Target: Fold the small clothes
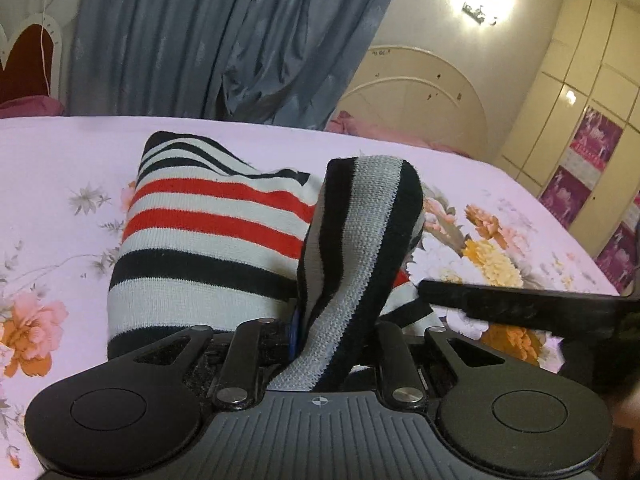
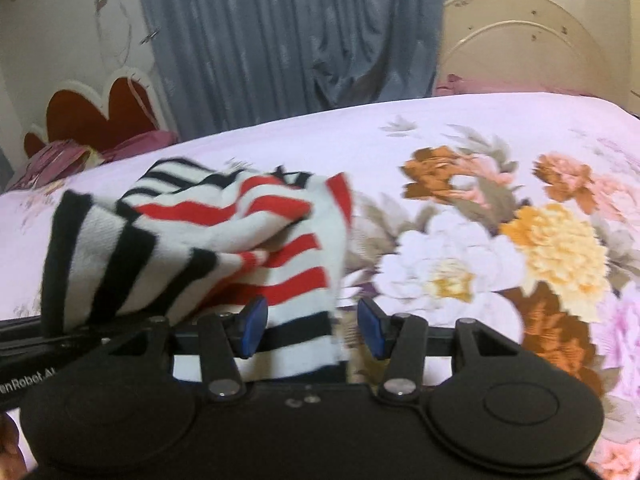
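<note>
Left wrist view: left gripper (image 1: 320, 344) jaws clamp the striped garment (image 1: 208, 236) mid-fold on the bed (image 2: 400, 128); right gripper (image 2: 312, 324) jaws are released around its edge and, I judge, should close next

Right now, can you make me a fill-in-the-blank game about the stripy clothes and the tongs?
1. The left tongs are shut on a fold of the ______ cloth.
2. The right tongs have their blue pads spread ______.
3. The striped cloth has white, black and ______ stripes.
4. The bedsheet under it is printed with ______.

Missing words: striped; open; red; flowers
</note>
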### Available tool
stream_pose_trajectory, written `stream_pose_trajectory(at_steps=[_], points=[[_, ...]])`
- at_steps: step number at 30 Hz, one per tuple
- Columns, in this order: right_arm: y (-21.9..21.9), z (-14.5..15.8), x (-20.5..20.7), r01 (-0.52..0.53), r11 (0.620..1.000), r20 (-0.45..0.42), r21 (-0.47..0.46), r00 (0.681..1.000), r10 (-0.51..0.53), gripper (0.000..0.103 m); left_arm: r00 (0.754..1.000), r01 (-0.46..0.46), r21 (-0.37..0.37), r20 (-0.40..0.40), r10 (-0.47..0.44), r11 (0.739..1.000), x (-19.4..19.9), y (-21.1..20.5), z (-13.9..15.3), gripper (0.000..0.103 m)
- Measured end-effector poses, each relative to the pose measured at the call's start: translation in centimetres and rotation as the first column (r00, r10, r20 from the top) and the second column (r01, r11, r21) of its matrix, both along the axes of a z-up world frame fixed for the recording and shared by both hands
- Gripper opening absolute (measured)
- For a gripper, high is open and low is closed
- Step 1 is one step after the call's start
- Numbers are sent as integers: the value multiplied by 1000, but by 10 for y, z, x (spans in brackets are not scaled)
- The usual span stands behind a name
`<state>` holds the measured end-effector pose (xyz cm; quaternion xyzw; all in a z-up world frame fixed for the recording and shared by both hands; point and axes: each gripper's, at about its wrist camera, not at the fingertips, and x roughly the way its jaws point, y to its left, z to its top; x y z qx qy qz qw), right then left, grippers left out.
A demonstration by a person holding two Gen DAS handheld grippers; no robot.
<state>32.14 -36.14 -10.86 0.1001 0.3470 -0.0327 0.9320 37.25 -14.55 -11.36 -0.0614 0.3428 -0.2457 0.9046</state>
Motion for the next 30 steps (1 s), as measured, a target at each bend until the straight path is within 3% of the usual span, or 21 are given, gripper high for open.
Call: stream_pose_trajectory(at_steps=[3,6,8,11,13,21,30], points=[[-12,8,-3,15,998,20,65,1000,-17,52,1000,1,22,3,-1,1000,-5,-10,6,21],[-15,18,-1,-1,994,44,109,999,-4,61,1000,23,42,6,-23,999,-7,-20,4,41],[-13,25,1,-19,991,59,135,998,11,61,999,44,63,18,-45,997,-11,-23,7,52],[-11,30,8,-35,981,59,189,998,24,63,997,70,81,24,-72,994,-18,-28,13,55],[-11,28,14,-44,968,37,246,999,36,75,997,76,68,16,-77,995,-21,-25,18,55],[-11,8,26,-15,911,-56,412,998,42,77,990,138,85,30,-141,987,-52,-7,40,56],[-13,4,30,10,862,-69,507,997,28,78,997,3,44,72,-6,999,-59,55,63,58]])
